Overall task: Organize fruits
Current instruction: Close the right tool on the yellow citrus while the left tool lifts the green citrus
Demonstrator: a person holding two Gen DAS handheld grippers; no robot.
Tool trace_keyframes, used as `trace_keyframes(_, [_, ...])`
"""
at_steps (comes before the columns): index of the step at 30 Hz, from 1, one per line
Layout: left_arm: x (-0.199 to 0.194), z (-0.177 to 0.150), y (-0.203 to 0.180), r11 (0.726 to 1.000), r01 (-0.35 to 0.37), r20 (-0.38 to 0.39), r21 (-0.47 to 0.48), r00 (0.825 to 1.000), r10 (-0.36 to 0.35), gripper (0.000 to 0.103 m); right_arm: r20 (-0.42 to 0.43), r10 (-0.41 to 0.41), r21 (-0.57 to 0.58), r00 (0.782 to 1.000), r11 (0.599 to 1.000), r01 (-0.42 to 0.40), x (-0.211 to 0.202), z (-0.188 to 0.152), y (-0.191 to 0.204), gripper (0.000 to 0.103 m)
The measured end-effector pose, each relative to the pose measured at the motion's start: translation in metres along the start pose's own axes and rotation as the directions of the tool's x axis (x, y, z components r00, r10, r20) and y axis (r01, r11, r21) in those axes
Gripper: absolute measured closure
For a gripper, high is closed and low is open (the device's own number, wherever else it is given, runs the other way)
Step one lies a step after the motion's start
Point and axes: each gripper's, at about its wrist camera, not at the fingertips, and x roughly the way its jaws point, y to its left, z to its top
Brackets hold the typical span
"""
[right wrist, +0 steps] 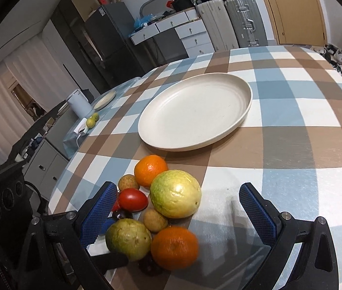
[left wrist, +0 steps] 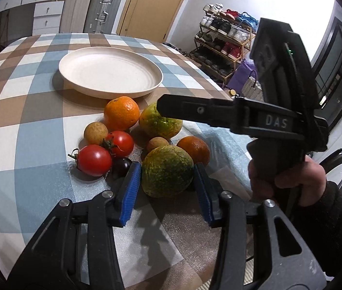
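Note:
A pile of fruit lies on the checked tablecloth in front of an empty cream plate (left wrist: pixel 110 72) (right wrist: pixel 195 111). My left gripper (left wrist: pixel 167 181) is open, its blue pads (left wrist: pixel 132 186) on either side of a mottled green-yellow citrus (left wrist: pixel 167 171), which also shows in the right wrist view (right wrist: pixel 128 239). Around it lie two tomatoes (left wrist: pixel 94 160), an orange (left wrist: pixel 122 113), a second green citrus (left wrist: pixel 159 123), small brown fruits (left wrist: pixel 96 133) and a dark orange (left wrist: pixel 194 148). My right gripper (right wrist: pixel 178 210) is open above the pile, over the large green citrus (right wrist: pixel 175 193) and an orange (right wrist: pixel 174 247).
The right gripper's body (left wrist: pixel 267 118) and the hand holding it hang at the right of the left wrist view. The table edge runs close on the right, with a shoe rack (left wrist: pixel 221 43) beyond. A kettle (right wrist: pixel 78 105) and a small plate (right wrist: pixel 104 100) stand at the table's far left.

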Motion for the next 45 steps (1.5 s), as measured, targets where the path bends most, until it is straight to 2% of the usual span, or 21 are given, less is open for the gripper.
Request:
trace_keyframes(8, [-0.003,0.002,0.010,0.998,0.053,0.001,-0.036,0.999,-0.053,0.065,-0.029,0.027,-0.004,0.999,1.000,-0.028,0.011,0.004,-0.002,0.001])
trace_keyframes(10, [-0.004,0.003,0.011,0.998,0.055,0.003,-0.035,0.998,-0.055,0.066,-0.039,0.030,0.005,0.999,1.000,-0.030,0.013,0.003,-0.005,0.005])
trace_keyframes(12, [-0.005,0.003,0.011,0.998,0.054,0.005,-0.034,0.999,-0.054,0.067,-0.047,0.030,0.012,0.998,0.999,-0.030,0.015,0.004,-0.007,0.017])
trace_keyframes(18, [-0.001,0.004,0.012,0.997,0.060,0.000,-0.043,0.998,-0.060,0.064,-0.046,0.056,0.017,0.997,0.998,-0.055,0.014,0.003,-0.007,0.023])
trace_keyframes(32, [0.012,0.008,0.002,0.998,0.059,-0.014,0.008,0.998,-0.059,0.061,0.007,0.106,0.058,0.994,0.993,-0.107,0.006,0.002,-0.015,0.023])
trace_keyframes(40, [0.005,0.010,0.017,0.988,0.144,0.002,-0.062,0.990,-0.144,0.062,0.039,0.136,0.090,0.990,0.986,-0.139,0.000,0.001,-0.024,0.023])
trace_keyframes(45, [-0.010,0.014,0.023,0.985,0.152,0.040,-0.083,0.988,-0.149,0.062,0.043,0.142,0.090,0.989,0.985,-0.145,-0.001,0.001,-0.023,0.023])
